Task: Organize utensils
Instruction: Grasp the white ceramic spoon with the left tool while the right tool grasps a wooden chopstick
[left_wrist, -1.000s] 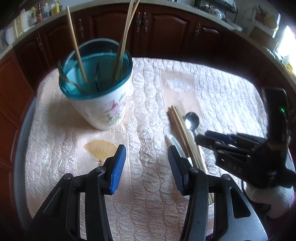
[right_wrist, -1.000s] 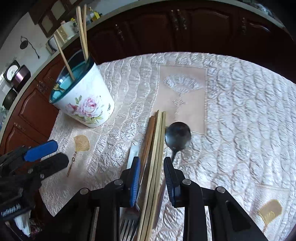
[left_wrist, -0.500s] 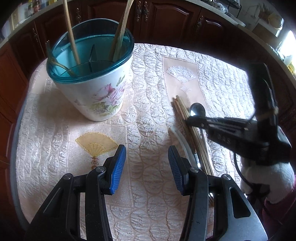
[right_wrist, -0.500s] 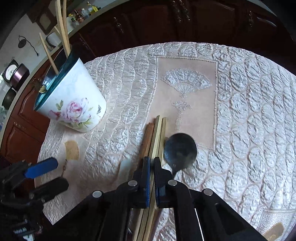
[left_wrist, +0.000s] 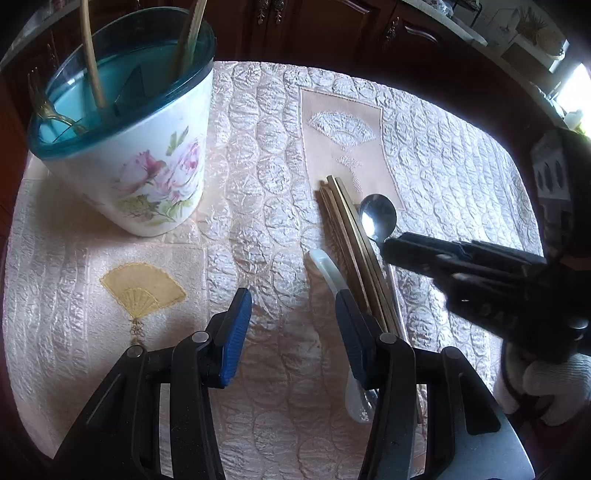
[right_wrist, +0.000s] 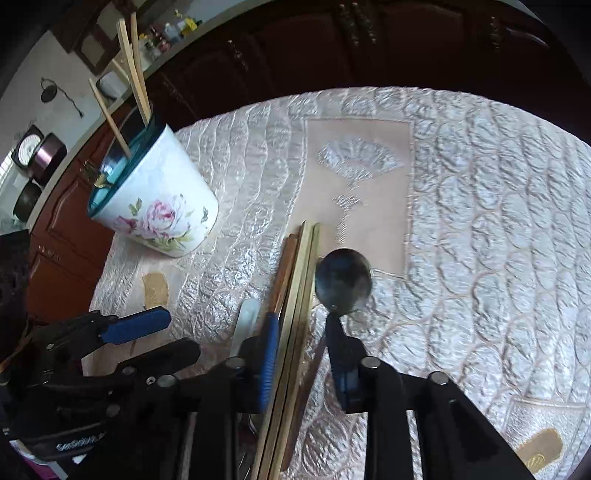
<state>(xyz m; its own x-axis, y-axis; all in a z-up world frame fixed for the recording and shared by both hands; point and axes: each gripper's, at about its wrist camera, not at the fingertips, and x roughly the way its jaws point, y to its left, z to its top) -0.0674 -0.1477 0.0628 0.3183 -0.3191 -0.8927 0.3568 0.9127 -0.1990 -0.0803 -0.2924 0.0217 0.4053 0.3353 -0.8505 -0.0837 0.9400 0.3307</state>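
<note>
On the worktop (left_wrist: 258, 184), the holder (left_wrist: 147, 147) stands left of the chopsticks (left_wrist: 347, 229); the spoon (left_wrist: 377, 218) lies just right of them.

Between my left claw (left_wrist: 291, 332) and the cup (left_wrist: 147, 147) the quilted cloth (left_wrist: 258, 184) lies bare, room enough to pass. To its right the way is blocked: chopsticks (left_wrist: 351, 236), a spoon (left_wrist: 378, 218) and a white handle (left_wrist: 328, 269) lie close together. My right claw (right_wrist: 301, 354) straddles the chopsticks, its jaws opening, so that side is crowded.
</note>
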